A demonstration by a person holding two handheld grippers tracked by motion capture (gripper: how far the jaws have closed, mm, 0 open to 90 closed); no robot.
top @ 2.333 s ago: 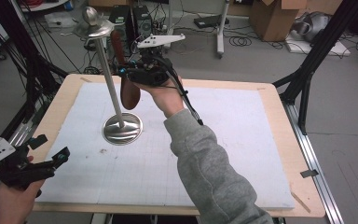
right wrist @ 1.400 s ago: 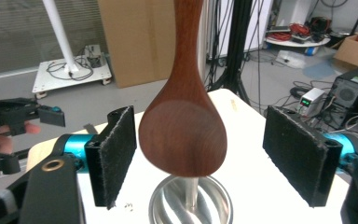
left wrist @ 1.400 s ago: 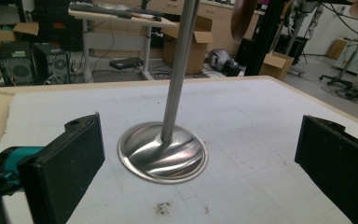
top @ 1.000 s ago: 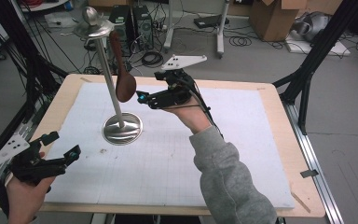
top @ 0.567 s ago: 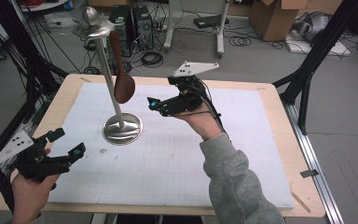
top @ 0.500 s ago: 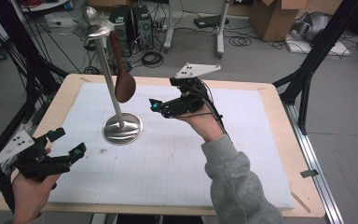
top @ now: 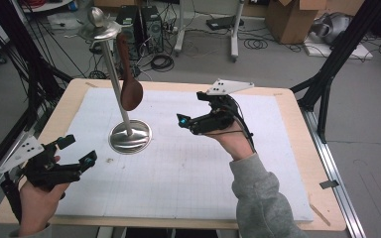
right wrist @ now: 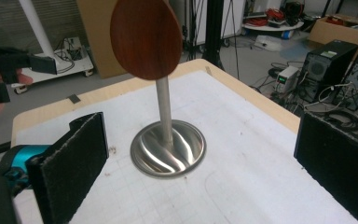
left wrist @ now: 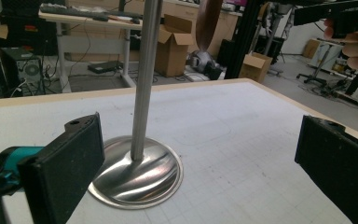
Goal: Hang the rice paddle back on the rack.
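Spoon-shaped dark brown wooden utensil (top: 129,74) is hanging upright from the top disc of a polished steel stand (top: 114,84), in the upper left of the high view, its long axis running nearly vertical with the rounded bowl lowest, beside the pole and above the stand's round base. The right gripper (top: 191,121), near frame centre, is sitting to the right of the spoon, apart from it and nearer than the left gripper (top: 79,151) at lower left. Both are standing wide open and empty; the right one's jaws have just been opening. In the right gripper view the bowl (right wrist: 145,37) is showing dead ahead, above the gap. Everything is resting on a white gridded mat over a wooden table (top: 297,148); cartons, cables and computer towers are crowding the floor beyond.
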